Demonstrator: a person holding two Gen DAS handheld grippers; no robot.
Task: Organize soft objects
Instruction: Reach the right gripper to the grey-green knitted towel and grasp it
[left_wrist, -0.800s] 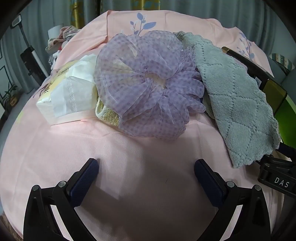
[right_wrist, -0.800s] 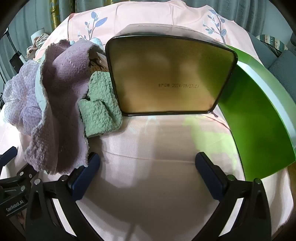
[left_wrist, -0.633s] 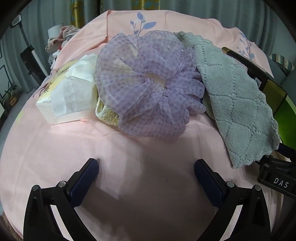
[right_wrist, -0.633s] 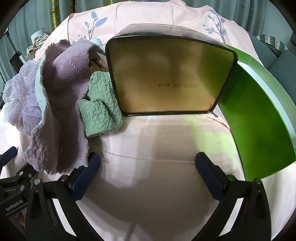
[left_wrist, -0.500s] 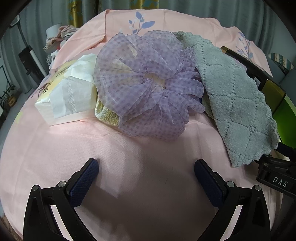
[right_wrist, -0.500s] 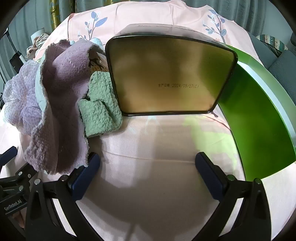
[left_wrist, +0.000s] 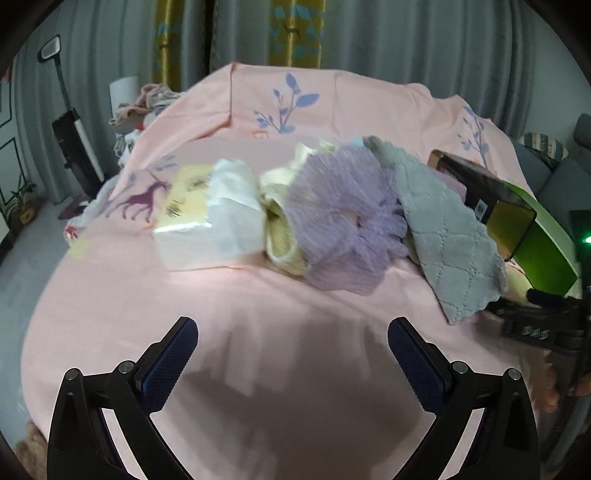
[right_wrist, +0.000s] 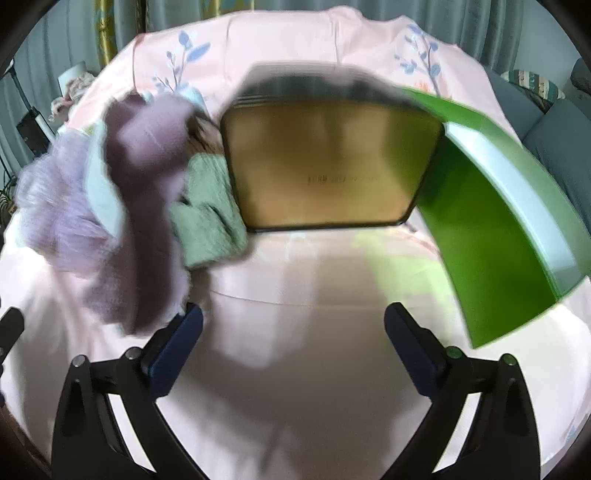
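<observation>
While both pairs of jaws stand spread wide and empty over the pink sheet (left_wrist: 110, 295), the left gripper (left_wrist: 293, 347) faces a lilac mesh scrunchie (left_wrist: 343, 218) between a tissue pack (left_wrist: 210, 218) and a grey cloth (left_wrist: 447, 229). Ahead of the right gripper (right_wrist: 293, 332) stands a gold-lined box (right_wrist: 328, 170), with a green cloth (right_wrist: 210, 210) touching its left side and a purple towel (right_wrist: 147, 206) beyond.

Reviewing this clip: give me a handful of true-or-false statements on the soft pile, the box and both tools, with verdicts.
1. The left tool grips the purple scrunchie. False: its jaws stand open over bare pink sheet.
2. The grey towel lies beside the scrunchie. True.
3. The right tool is open and empty. True.
4. The gold box is filled with cloths. False: it shows empty.
5. A green cloth lies against the gold box. True.
</observation>
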